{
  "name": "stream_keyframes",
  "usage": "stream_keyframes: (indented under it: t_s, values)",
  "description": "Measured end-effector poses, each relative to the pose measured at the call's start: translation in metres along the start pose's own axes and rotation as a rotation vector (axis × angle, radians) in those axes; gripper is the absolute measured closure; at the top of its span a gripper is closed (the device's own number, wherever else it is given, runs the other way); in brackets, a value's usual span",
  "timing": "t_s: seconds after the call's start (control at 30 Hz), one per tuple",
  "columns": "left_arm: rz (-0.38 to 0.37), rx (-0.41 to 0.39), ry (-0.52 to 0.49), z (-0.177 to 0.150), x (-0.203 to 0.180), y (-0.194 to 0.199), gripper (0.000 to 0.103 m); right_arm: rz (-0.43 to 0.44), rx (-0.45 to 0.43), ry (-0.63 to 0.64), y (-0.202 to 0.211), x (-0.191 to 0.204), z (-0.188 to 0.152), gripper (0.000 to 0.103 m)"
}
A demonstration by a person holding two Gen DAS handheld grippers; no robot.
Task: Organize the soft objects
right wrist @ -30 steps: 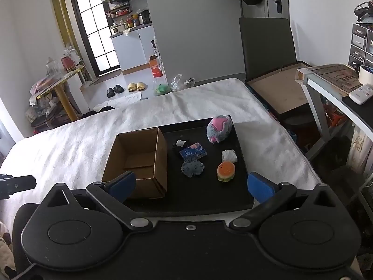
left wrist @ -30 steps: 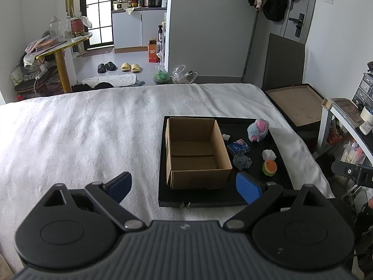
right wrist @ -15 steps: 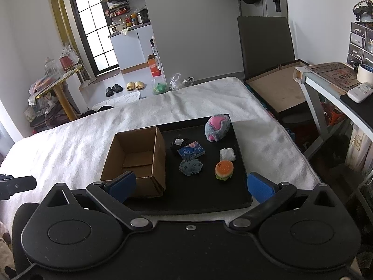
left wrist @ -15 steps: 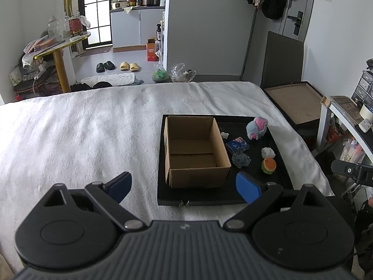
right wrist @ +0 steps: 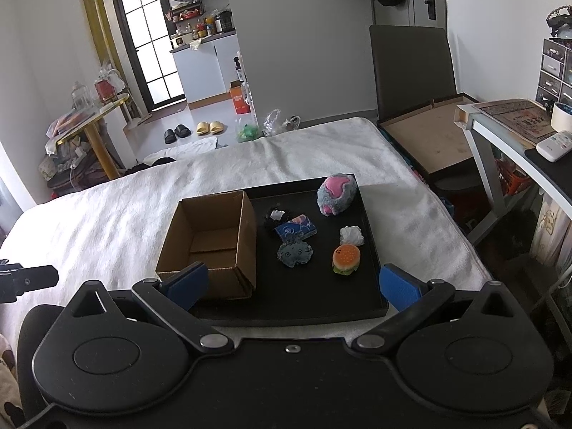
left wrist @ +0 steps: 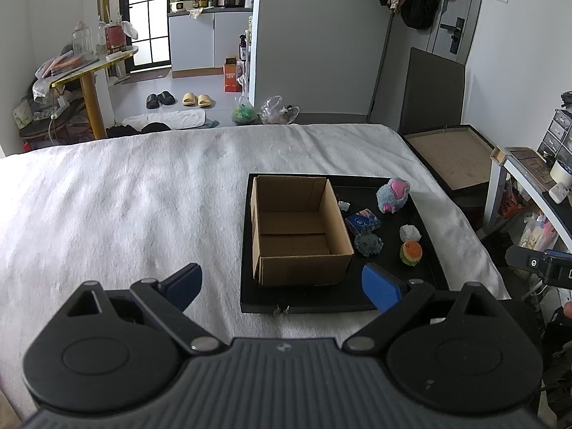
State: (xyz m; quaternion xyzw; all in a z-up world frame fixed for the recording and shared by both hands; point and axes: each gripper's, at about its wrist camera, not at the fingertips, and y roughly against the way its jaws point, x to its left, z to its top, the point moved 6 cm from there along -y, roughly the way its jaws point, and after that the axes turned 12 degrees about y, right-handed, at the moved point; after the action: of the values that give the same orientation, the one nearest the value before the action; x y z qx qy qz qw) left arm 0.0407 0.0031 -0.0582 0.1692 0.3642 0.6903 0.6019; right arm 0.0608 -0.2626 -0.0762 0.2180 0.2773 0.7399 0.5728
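Note:
An open cardboard box (left wrist: 298, 228) (right wrist: 211, 239) stands empty on the left half of a black tray (left wrist: 425, 261) (right wrist: 321, 296) on the white bed. To its right lie a grey and pink plush (left wrist: 392, 195) (right wrist: 336, 194), a blue packet (left wrist: 363, 221) (right wrist: 296, 230), a blue-grey fuzzy toy (left wrist: 368, 242) (right wrist: 295, 252), a white crumpled piece (left wrist: 409, 231) (right wrist: 351, 235) and a burger toy (left wrist: 411, 252) (right wrist: 345, 258). My left gripper (left wrist: 282, 284) is open, held above the tray's near edge. My right gripper (right wrist: 291, 284) is open too, above the tray's front.
The white bed cover (left wrist: 125, 196) spreads to the left. A white desk (right wrist: 507, 132) with a remote stands to the right, and a flat framed board (right wrist: 429, 139) leans beside the bed. A yellow table (left wrist: 89, 71), shoes and bags are on the floor beyond.
Both views have drawn back and up slightly; the tray and box look a little smaller and farther. Both grippers stay open and nothing on the tray has moved.

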Motion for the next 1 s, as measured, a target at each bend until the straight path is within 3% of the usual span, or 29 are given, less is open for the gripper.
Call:
stream_keyframes:
  t_s: [1.0]
  values:
    - [0.005, 0.005, 0.011, -0.0003, 0.0056, 0.0008, 0.008, 0.0, 0.004, 0.011, 0.0004, 0.0063, 0.0004, 0.0]
